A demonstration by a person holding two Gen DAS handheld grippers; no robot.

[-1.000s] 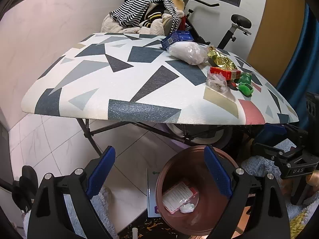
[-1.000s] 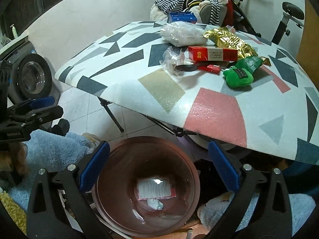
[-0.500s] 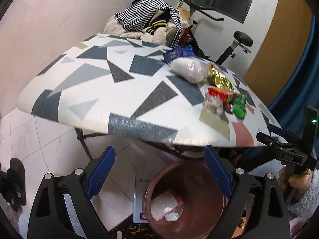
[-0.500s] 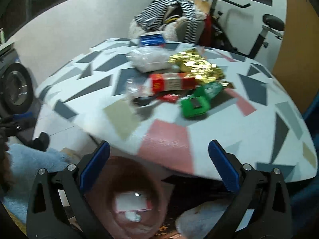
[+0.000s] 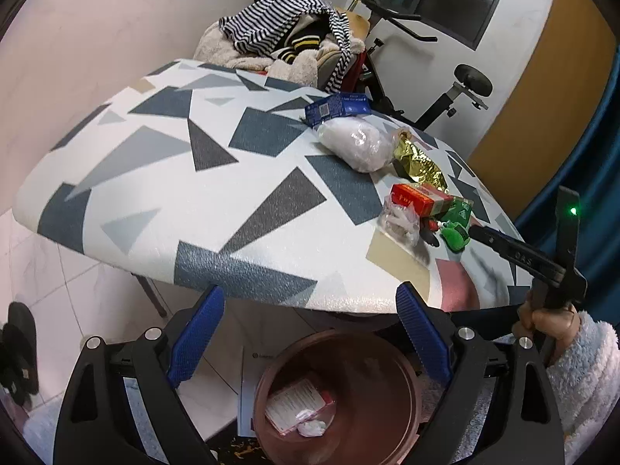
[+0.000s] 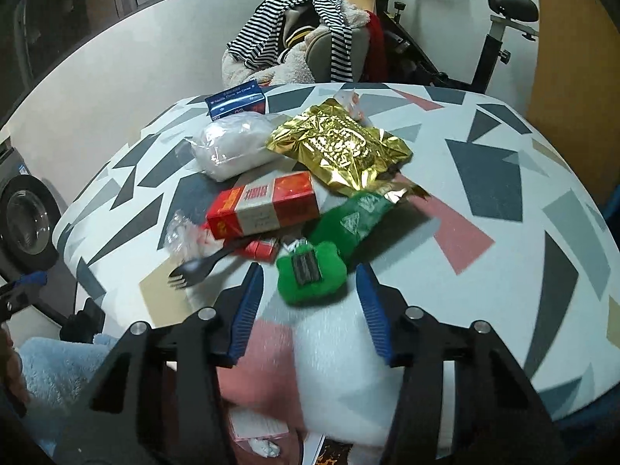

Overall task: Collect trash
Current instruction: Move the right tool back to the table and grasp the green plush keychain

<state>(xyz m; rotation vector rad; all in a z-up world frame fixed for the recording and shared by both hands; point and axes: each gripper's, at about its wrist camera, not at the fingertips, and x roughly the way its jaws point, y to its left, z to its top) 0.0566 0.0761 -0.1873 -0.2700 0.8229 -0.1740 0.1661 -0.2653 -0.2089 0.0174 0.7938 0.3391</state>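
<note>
Trash lies in a cluster on the patterned table [image 6: 503, 201]: a green plush-like item [image 6: 310, 273], a red box [image 6: 265, 205], a gold foil bag [image 6: 341, 147], a white plastic bag [image 6: 232, 147], a black fork [image 6: 197, 269], a crumpled clear wrapper [image 6: 186, 234] and a blue box [image 6: 236, 100]. My right gripper [image 6: 308, 304] is open, just in front of the green item. My left gripper [image 5: 310, 333] is open and empty, below the table edge above a brown bin [image 5: 341, 395] with paper trash inside. The cluster also shows in the left wrist view [image 5: 422, 201].
A chair piled with striped clothes [image 5: 286, 42] and an exercise bike [image 5: 457, 89] stand behind the table. A washing machine [image 6: 23, 217] is at the left. Black slippers [image 5: 17, 352] lie on the tiled floor. A booklet [image 5: 248, 387] lies beside the bin.
My right gripper rose from over the bin to table height and moved in close to the green item. My left gripper tilted up and drew back a little.
</note>
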